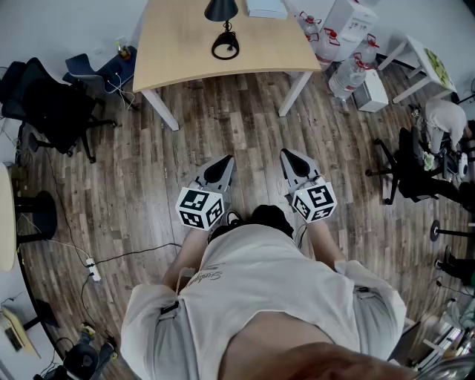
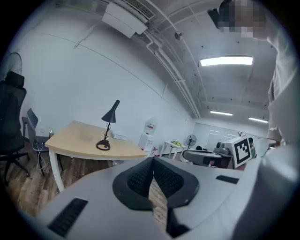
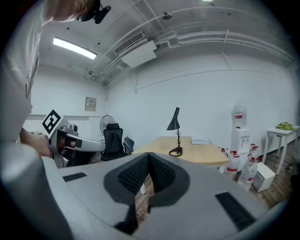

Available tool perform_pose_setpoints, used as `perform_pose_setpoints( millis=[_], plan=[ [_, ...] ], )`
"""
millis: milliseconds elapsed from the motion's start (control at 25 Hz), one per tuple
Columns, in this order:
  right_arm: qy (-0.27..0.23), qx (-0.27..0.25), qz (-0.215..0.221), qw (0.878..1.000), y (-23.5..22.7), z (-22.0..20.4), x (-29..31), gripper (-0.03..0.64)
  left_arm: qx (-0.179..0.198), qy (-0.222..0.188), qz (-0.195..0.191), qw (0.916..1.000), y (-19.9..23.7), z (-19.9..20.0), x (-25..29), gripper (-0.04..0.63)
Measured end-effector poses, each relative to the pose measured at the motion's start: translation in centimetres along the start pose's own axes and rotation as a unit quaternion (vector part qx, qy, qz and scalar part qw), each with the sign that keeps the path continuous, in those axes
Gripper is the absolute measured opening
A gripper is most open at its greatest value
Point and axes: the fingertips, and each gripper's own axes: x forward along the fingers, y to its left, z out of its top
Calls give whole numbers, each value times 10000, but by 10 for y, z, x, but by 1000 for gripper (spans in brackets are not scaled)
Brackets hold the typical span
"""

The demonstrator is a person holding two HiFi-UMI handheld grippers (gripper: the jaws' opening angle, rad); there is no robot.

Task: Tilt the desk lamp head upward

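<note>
The desk lamp (image 1: 223, 30) is standing on the far part of a light wooden desk (image 1: 178, 52), well apart from both grippers. Its black cone head (image 3: 174, 121) is pointing downward on a thin stem (image 3: 178, 138), which is rising from an open ring base (image 1: 225, 47).

It is looking slender and light, probably rigid metal with a smooth painted skin, so the jaws are likely to be slipping on the cone unless they are pinching across its narrower upper part, near the joint with the stem. The ring base is giving little footing, and I am judging that pushing the head up could be sliding or tipping the whole lamp. 1 gripper pinning the base or low stem while the other is lifting the cone seems the safer hold.

A white box (image 1: 266, 8) is lying just right of the lamp on the desk. An office chair (image 1: 44, 104) is sitting at the far left, and water bottles (image 1: 349, 70) are crowding the floor at the far right.

Nearer, over bare wood floor (image 1: 245, 126), the left gripper (image 1: 225, 159) and right gripper (image 1: 285, 153) are hovering side by side in front of the person (image 1: 260, 289). Each claw is pressed together at its tips, and the 2 are pinching nothing.
</note>
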Motion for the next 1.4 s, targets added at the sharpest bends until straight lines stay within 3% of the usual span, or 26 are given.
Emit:
perform_pose_setpoints(
  millis=[520, 760, 960, 1240, 1400],
  plan=[
    [58, 35, -100, 9999, -5, -1, 16, -5, -245, 83, -57, 9997, 24, -8, 12, 14],
    [262, -48, 82, 9996, -25, -17, 46, -5, -260, 167, 24, 9995, 43, -6, 42, 14],
    [371, -21, 273, 9989, -51, -20, 89, -5, -204, 256, 182, 9993, 65, 17, 73, 14],
    [150, -211, 574, 9980, -112, 1, 158, -5, 265, 311, 238, 9989, 91, 67, 162, 14],
    [102, -202, 835, 9963, -148, 7, 191, -5, 389, 318, 458, 9977, 111, 87, 202, 14]
  ],
)
